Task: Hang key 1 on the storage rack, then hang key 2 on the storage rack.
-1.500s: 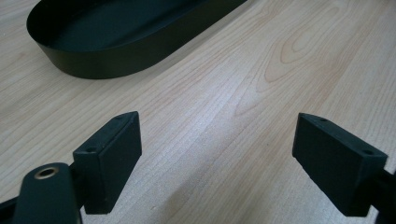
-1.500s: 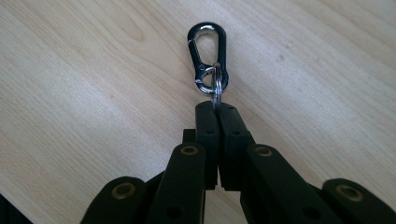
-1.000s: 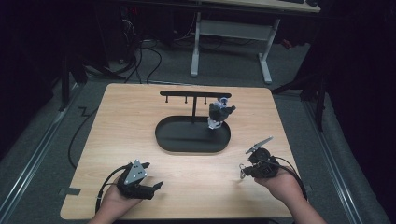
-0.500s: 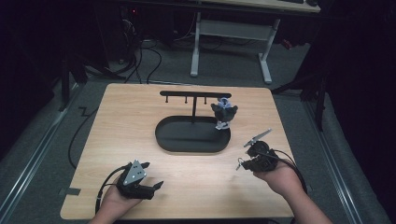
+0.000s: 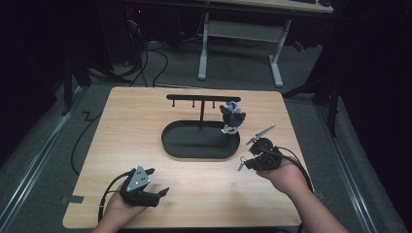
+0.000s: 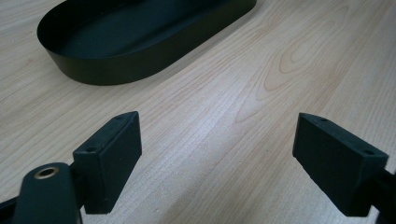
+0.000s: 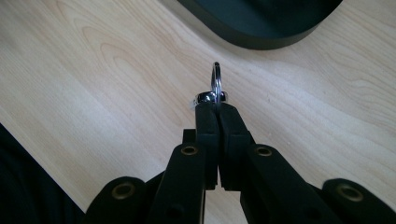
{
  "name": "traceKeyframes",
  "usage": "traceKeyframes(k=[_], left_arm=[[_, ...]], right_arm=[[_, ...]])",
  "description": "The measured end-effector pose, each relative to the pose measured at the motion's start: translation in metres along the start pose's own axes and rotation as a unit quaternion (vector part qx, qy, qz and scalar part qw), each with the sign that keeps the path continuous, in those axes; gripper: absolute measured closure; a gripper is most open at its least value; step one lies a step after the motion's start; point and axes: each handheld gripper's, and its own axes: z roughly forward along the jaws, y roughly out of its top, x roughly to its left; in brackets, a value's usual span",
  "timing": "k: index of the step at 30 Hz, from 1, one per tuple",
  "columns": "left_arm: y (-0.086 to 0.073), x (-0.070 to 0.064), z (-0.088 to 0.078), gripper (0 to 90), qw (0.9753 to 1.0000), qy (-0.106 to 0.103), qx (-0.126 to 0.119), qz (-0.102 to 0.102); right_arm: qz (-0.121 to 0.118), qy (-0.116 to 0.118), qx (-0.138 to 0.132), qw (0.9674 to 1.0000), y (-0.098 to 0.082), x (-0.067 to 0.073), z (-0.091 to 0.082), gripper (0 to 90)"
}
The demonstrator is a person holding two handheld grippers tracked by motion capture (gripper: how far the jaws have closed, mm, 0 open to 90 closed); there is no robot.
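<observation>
Your right gripper (image 7: 217, 108) pinches a metal key ring (image 7: 215, 81); your left gripper (image 6: 217, 158) stands wide.

From above, your right gripper (image 5: 252, 158) sits just right of the black oval tray (image 5: 200, 152), with something thin and silvery dangling at its tip, too small to read. Its own view shows 1 thin, shiny steel ring, edge-on and upright, clamped between the closed jaws above bare wood just short of the tray's (image 7: 261, 37) rim. The high view alone shows the tray's T-shaped stand (image 5: 201, 100) and a small grey-and-black figure (image 5: 231, 115) hanging at its right end. Your left gripper (image 5: 153, 187) lies near the tray's front left, holding nothing.
</observation>
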Motion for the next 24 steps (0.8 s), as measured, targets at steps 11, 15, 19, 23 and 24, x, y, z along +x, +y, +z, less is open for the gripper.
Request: traceKeyframes(k=[11,15,19,23,24], left_arm=[[-0.001,0.001,0.000,16.2,1.0000,-0.001,0.003,0.004],[-0.001,0.000,-0.002,16.2,1.0000,0.000,0.001,0.001],[-0.002,-0.001,-0.002,16.4,1.0000,0.003,0.004,0.007],[0.000,-0.001,-0.001,16.3,1.0000,0.003,0.005,0.001],[-0.001,-0.002,0.000,16.4,1.0000,0.002,0.005,0.000]], right_arm=[[0.004,0.010,0.000,0.9999,0.016,0.000,0.002,89.3],[0.008,0.014,0.002,0.9999,0.025,-0.002,0.005,89.3],[0.005,0.015,-0.002,0.9999,0.037,-0.004,0.006,89.3],[-0.004,0.014,-0.006,0.9999,0.051,-0.006,0.007,89.3],[-0.003,0.017,-0.005,0.9998,0.056,-0.006,0.008,89.2]])
